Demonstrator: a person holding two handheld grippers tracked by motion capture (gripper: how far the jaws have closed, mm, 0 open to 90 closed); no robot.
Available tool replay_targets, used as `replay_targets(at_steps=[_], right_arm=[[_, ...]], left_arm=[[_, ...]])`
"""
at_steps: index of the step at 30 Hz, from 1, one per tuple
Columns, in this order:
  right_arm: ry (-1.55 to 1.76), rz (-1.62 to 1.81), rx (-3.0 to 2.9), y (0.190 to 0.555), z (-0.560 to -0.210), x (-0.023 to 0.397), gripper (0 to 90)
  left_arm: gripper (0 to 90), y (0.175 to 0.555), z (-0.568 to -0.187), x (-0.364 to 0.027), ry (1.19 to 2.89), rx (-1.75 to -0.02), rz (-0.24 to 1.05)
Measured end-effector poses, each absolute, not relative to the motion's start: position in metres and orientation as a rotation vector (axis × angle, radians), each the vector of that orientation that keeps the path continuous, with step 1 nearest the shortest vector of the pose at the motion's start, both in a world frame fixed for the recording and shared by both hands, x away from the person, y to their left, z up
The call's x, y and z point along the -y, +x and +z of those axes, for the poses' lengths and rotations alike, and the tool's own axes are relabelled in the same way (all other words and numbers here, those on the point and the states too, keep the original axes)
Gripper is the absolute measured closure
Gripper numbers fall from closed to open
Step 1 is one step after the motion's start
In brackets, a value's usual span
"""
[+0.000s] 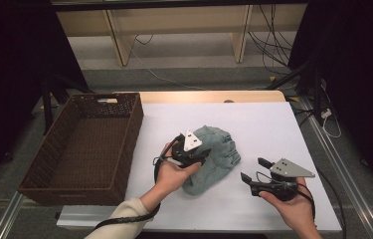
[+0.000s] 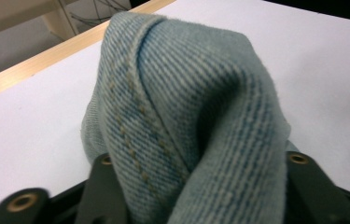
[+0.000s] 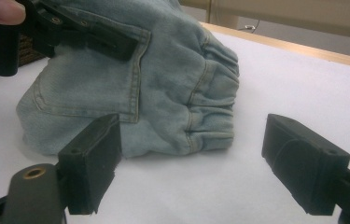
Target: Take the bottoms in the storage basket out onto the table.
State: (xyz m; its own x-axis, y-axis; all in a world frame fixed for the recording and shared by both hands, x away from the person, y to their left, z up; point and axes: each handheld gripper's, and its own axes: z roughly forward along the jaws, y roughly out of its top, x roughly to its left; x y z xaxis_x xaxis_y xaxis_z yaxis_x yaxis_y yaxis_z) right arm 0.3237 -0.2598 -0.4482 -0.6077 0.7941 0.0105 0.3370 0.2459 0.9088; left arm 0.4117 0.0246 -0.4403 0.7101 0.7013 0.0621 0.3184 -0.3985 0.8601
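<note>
The left gripper [image 1: 200, 158] sat on the bunched denim garment [image 1: 219, 152], a fold filling the gap between its jaws and hiding their tips, grip undeterminable, while the right gripper [image 1: 253, 170], just beside the heap, was spread and empty.

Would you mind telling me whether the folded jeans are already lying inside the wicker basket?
No, the folded jeans lie on the white table, to the right of the wicker basket, which holds nothing.
</note>
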Motion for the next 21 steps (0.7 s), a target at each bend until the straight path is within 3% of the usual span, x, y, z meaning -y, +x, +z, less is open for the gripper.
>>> replay_targets(at_steps=[2, 5, 12, 21], right_arm=[[1.035, 1.328, -2.071, 0.324, -0.448, 0.260, 20.8], [1.037, 1.329, -2.072, 0.324, -0.448, 0.260, 20.8], [1.036, 1.331, -2.069, 0.324, -0.448, 0.261, 20.8], [1.036, 1.330, -2.068, 0.324, -0.448, 0.261, 20.8]], left_arm=[[41.7, 0.413, -0.440, -0.024, 1.997, -0.801, 0.522], [37.2, 0.413, -0.440, -0.024, 1.987, -0.812, 0.511], [16.3, 0.410, -0.436, -0.021, 2.013, -0.818, 0.521], [10.3, 0.405, -0.426, -0.022, 2.039, -0.779, 0.528]])
